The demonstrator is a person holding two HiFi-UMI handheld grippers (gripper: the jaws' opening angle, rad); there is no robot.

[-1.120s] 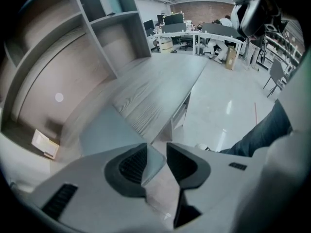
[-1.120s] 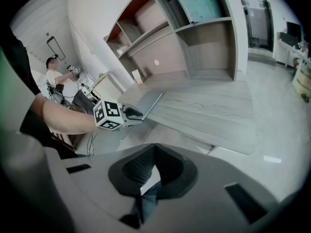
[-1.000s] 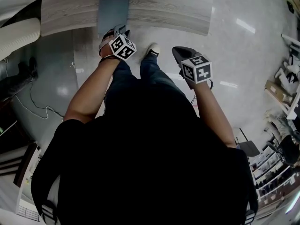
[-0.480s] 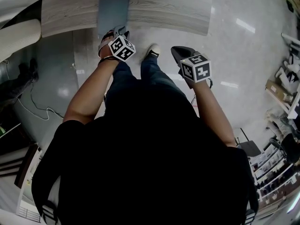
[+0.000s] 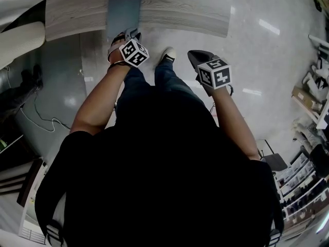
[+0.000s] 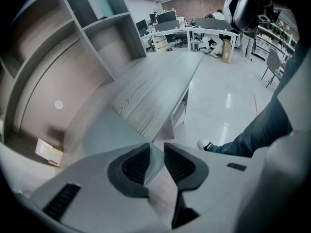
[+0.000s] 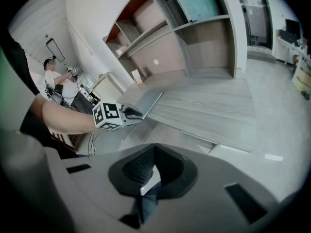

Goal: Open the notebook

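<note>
A closed blue-grey notebook (image 5: pixel 123 9) lies on the grey wood table (image 5: pixel 180 9), reaching to the near edge. My left gripper (image 5: pixel 131 32) points steeply down at its near right corner. In the left gripper view the notebook (image 6: pixel 109 135) has that corner between the jaws of the left gripper (image 6: pixel 156 147), which are closing; the pads stand just off it. From the right gripper view I see the left gripper (image 7: pixel 133 114) at the notebook (image 7: pixel 146 102). My right gripper (image 5: pixel 198 58) hangs over the floor, away from the table; its jaws (image 7: pixel 154 149) meet at the tips with nothing between.
The table (image 7: pixel 209 106) backs onto open shelving (image 7: pixel 194 28). A small card (image 6: pixel 48 152) stands at the back left. A white chair (image 5: pixel 20 37) and a floor cable (image 5: pixel 36 117) are at the left, racks (image 5: pixel 313 102) at the right. My shoe (image 5: pixel 165 54) is under the table edge.
</note>
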